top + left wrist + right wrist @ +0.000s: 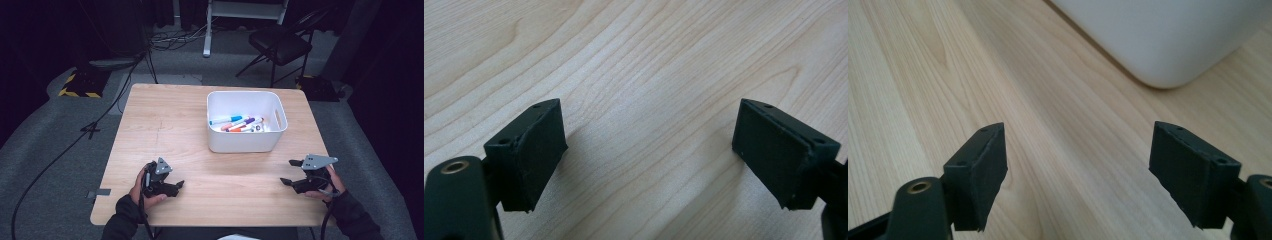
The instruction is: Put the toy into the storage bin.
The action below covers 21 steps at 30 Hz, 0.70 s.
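The left gripper (176, 185) is held low over the surface (170, 130) by the left hand (145, 190), its fingers (531, 155) spread apart with nothing between them. The right gripper (291, 172) is held by the right hand (327, 187), its fingers (979, 175) likewise parted and empty. Both forearms are seen in dark sleeves.

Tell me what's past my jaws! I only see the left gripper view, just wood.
Observer: A white bin sits farther back on the table, toward the right.
Operator: Anything in it?
Observer: Yes, coloured markers lie at its bottom.
Operator: Where's the other hand-held gripper?
Observer: The right hand-held gripper is near the table's right edge, jaws apart and holding nothing, in front of the bin.
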Available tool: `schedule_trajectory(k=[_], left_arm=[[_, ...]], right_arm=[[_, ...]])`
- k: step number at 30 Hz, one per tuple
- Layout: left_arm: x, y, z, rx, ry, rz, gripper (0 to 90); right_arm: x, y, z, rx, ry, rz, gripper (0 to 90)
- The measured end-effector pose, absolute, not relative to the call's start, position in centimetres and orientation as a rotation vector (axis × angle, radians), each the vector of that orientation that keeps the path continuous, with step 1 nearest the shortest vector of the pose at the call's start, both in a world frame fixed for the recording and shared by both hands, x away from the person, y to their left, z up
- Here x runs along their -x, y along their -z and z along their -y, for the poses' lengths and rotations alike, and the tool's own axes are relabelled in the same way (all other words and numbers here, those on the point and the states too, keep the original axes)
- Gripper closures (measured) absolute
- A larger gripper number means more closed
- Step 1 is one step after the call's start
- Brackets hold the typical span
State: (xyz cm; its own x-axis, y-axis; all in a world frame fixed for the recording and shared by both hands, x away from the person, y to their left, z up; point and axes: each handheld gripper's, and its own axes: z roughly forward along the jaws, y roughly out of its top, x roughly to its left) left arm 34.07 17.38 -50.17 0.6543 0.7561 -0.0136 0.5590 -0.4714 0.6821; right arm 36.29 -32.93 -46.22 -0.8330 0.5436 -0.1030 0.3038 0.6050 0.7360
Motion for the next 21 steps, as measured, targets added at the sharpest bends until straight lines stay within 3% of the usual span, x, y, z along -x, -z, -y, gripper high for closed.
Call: schedule_trajectory(k=[21], left_arm=[[-34.1, 50.2, -17.4, -2.204, -0.382, -1.014, 14.1]], right_arm=[[-34.2, 50.2, 37.6, -0.906, -1.118, -2.483, 22.0]])
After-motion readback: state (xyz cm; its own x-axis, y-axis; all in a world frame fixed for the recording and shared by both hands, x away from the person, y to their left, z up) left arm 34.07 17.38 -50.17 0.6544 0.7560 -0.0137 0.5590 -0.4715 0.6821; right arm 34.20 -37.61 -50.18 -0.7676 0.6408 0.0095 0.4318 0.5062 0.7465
